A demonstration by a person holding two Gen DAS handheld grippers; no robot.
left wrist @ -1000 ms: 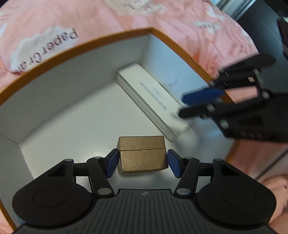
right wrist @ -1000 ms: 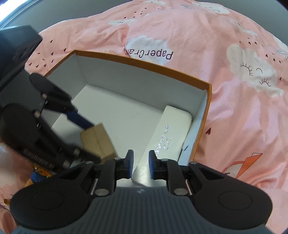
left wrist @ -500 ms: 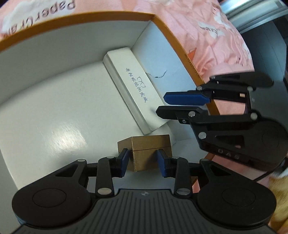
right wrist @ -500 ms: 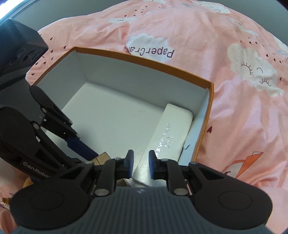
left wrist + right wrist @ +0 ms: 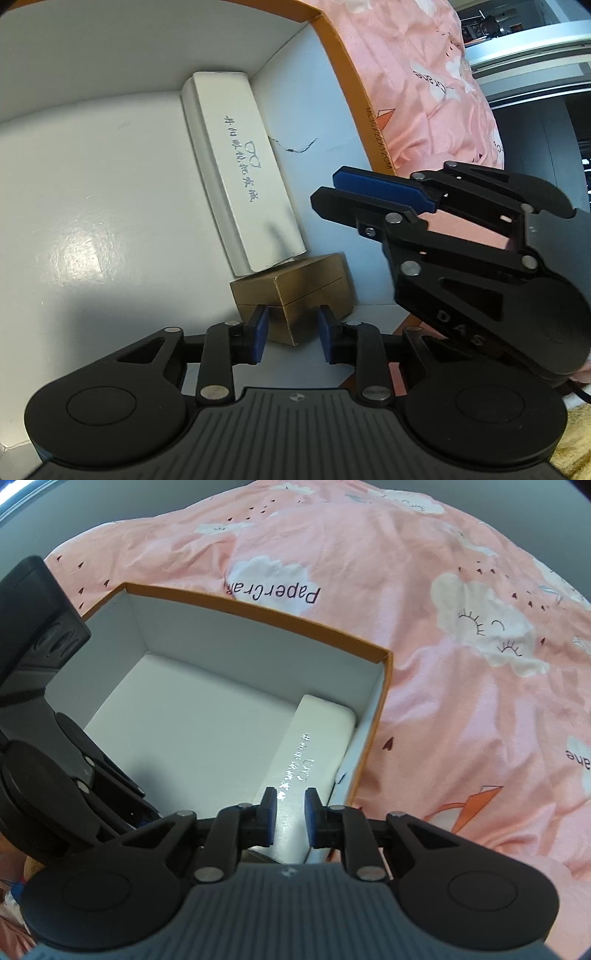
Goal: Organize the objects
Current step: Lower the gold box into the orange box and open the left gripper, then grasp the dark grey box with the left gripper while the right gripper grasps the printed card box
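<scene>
- Inside the orange-rimmed box, on its white floor, a small gold-brown box sits in the near corner, touching the near end of a long white case.
- The white case lies along the box's right wall, silver lettering on its top face; the right wrist view shows the same case against that wall.
- Left gripper: blue pads sit on either side of the gold-brown box's near corner, with a gap visible between each pad and the box; the jaws are partly open and hold nothing.
- Right gripper: jaws narrow, with a small gap between the pads, holding nothing, positioned above the near end of the white case.
- The orange-rimmed box rests on a bed covered by a pink cloud-print sheet.
</scene>
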